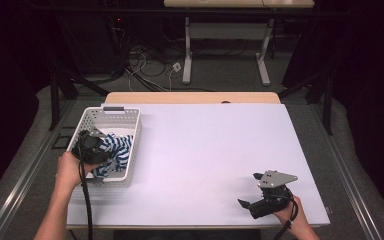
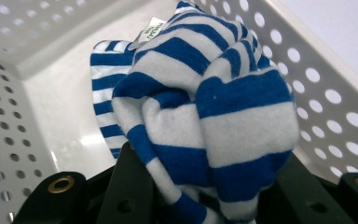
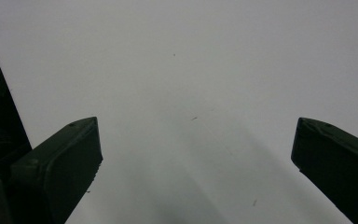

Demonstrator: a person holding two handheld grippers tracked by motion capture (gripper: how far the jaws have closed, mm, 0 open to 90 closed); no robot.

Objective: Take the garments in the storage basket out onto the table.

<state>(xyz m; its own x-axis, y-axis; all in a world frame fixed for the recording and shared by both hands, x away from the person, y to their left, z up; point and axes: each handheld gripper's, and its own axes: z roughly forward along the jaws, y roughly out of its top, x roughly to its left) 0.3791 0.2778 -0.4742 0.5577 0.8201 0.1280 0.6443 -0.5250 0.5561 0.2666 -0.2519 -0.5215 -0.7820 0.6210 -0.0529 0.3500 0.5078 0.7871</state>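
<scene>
Striped cloth (image 2: 214, 107), blue and white, bunched up right in front of the left gripper's camera, and its two black jaws are clamped into the lower folds, the fabric bulging up between them. No earlier look to compare, so take it as it stands: a firm pinch on the cloth. A small white label (image 2: 150, 31) pokes out at the top of the bundle.

From the high view, the left gripper (image 1: 91, 145) sits down inside the white basket (image 1: 130, 150), the person's left hand (image 1: 69, 170) wrapped round its body at the basket's near end, cable trailing back toward the table edge. The cloth (image 1: 116, 147) lies in the near half of that basket, against the right-hand wall, touching the gripper. The perforated walls rise on both sides in the left gripper view.

Over on the near right corner of the white table (image 1: 205, 150), the right gripper (image 1: 247, 204) rests low in the right hand (image 1: 292, 217), well apart from the basket. Its jaws stand wide, bare tabletop between them in the right gripper view, gripping nothing.

Farther back, a strip of wooden tabletop (image 1: 192, 97) shows beyond the white surface, then cables on the floor (image 1: 150, 67).
</scene>
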